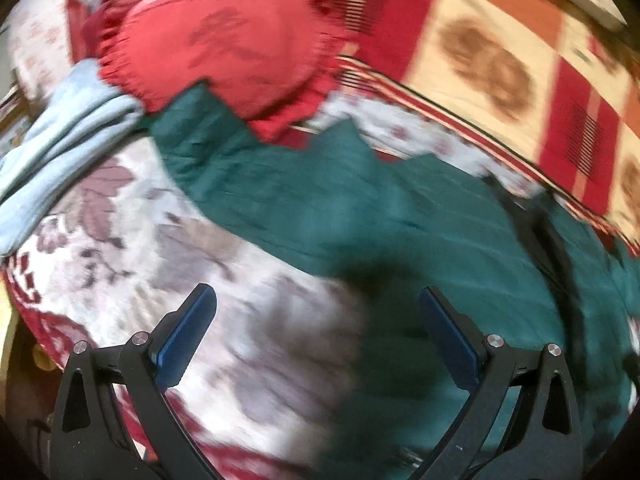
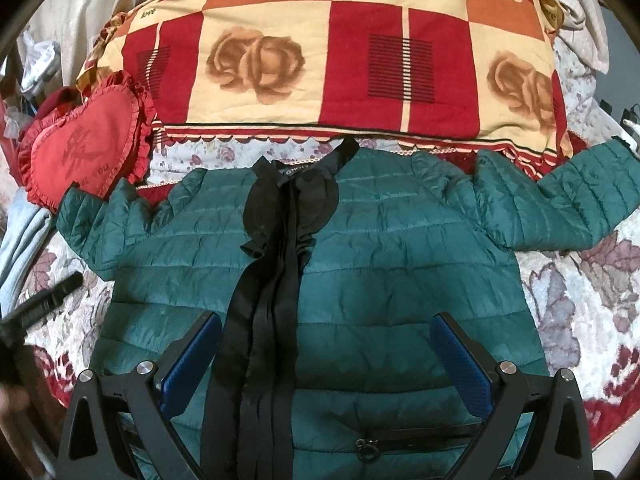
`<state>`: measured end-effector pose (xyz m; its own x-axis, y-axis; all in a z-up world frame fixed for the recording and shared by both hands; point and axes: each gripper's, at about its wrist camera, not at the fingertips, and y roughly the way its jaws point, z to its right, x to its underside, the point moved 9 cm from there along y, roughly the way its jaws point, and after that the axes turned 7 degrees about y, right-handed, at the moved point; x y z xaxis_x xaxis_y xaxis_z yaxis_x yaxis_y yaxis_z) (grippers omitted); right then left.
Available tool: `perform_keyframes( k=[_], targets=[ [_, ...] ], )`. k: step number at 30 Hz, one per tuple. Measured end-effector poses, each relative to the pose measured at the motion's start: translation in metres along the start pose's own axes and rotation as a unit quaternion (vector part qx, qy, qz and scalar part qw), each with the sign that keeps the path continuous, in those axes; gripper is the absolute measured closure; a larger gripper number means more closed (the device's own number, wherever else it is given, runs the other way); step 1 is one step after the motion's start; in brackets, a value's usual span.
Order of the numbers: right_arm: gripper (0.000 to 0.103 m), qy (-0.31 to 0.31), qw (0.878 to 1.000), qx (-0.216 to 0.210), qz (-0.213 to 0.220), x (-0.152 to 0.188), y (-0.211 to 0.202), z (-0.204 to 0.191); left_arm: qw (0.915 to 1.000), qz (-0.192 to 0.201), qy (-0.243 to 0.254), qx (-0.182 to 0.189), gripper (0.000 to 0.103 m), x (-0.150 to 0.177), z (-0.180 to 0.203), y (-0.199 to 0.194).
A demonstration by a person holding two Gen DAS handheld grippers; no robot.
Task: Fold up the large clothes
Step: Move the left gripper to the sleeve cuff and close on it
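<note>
A quilted teal puffer jacket (image 2: 360, 264) was seen laid flat, front up, on a floral bedspread (image 2: 580, 280), its sleeves spread left and right and its collar at the far side. Black ruffled trim (image 2: 276, 248) was shown running down its front, with a ringed zip pull (image 2: 365, 449) at the near hem. The right gripper (image 2: 326, 354) was held released above the lower body, blue ribbed pads wide apart, nothing grasped. The left gripper (image 1: 318, 332), likewise spread and empty, was pictured over the jacket's left edge in a blurred view. A frilled red heart cushion (image 2: 86, 140) and a rose-checked quilt (image 2: 320, 60) were seen beyond.
</note>
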<state>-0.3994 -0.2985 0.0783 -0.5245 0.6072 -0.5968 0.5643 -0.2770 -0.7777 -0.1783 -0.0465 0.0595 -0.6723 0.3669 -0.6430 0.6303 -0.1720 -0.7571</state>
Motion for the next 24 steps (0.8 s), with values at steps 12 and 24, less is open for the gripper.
perform_keyframes(
  k=[12,24],
  targets=[
    [0.000,-0.004,1.000,-0.006,-0.020,0.008,0.010,-0.007,0.9933,0.007,-0.107,-0.043,0.001,-0.061,-0.150,0.087],
    [0.000,0.014,0.999,0.009,-0.047,0.007,0.026,0.004,0.9894,0.027,-0.132,-0.055,0.009,-0.098,-0.209,0.167]
  ],
)
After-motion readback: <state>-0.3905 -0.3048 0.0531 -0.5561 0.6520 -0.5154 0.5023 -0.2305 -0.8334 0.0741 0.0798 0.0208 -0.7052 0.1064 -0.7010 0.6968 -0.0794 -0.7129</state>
